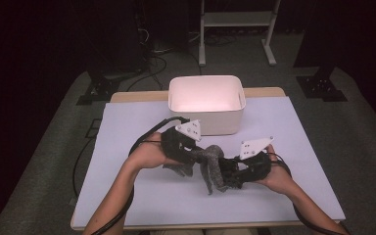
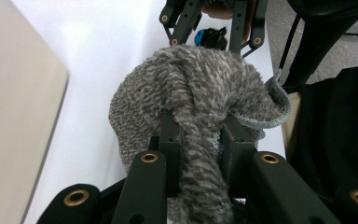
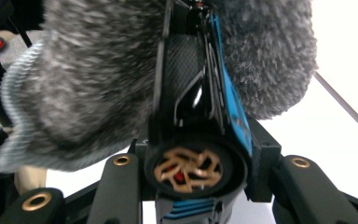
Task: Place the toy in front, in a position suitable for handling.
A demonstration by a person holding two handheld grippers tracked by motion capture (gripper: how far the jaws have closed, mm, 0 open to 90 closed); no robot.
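Bridging both tools above the white tabletop (image 1: pixel 142 196): fuzzy grey knitted sock (image 1: pixel 212 166), long axis left to right. Left gripper (image 2: pixel 198 140) clamped on its fabric; right gripper (image 3: pixel 200 154) gripping a black-and-blue cylindrical tool (image 3: pixel 196 107) pushed inside. White rectangular bin (image 1: pixel 206 122) just beyond, nearer the left hand.

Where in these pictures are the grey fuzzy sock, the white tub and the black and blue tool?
Grey fuzzy sock (image 2: pixel 191 88): left gripper view, on its bunched middle.
White tub (image 1: pixel 206 124): high view, on its front wall.
Black and blue tool (image 3: pixel 193 98): right gripper view, on its black body between the fingers.
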